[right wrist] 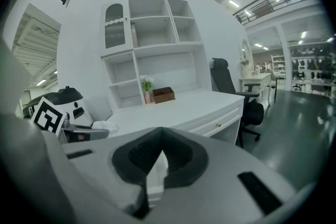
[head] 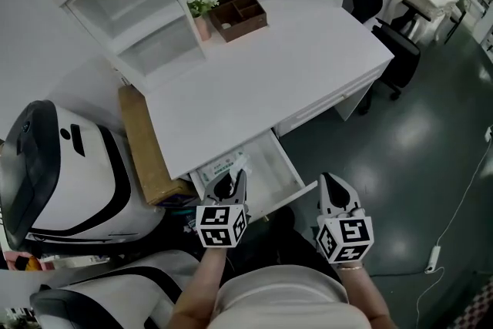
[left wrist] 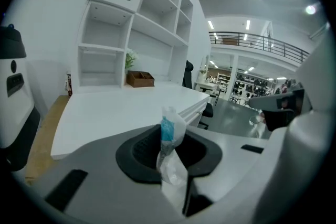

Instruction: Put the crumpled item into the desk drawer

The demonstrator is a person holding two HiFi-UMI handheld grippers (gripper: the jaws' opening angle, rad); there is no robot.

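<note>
Left gripper (head: 230,182) pinches crumpled plastic wrapper (left wrist: 169,131), blue print, over open desk drawer (head: 286,166). Right gripper (head: 330,185) jaws pressed together, empty, beside drawer front.

**Open drawer at the table's front, hand-held grippers before it**

The table (head: 308,50) carries a shelf unit (head: 146,19) along its back left. Just right of the shelves stands a potted plant (head: 201,2), and a compartment box (head: 239,14) sits right beside it, farther right. Under the table's front edge a drawer (head: 273,164) stands pulled out. The left hand-held gripper (head: 231,182) is over the drawer's left part, with the crumpled item (left wrist: 169,131) between its jaws. The right hand-held gripper (head: 336,193) is just right of the drawer's front corner, over the floor. A cardboard box (head: 142,139) stands at the table's left side, between it and a large machine (head: 69,166). An office chair (head: 389,42) stands at the table's right end.
</note>
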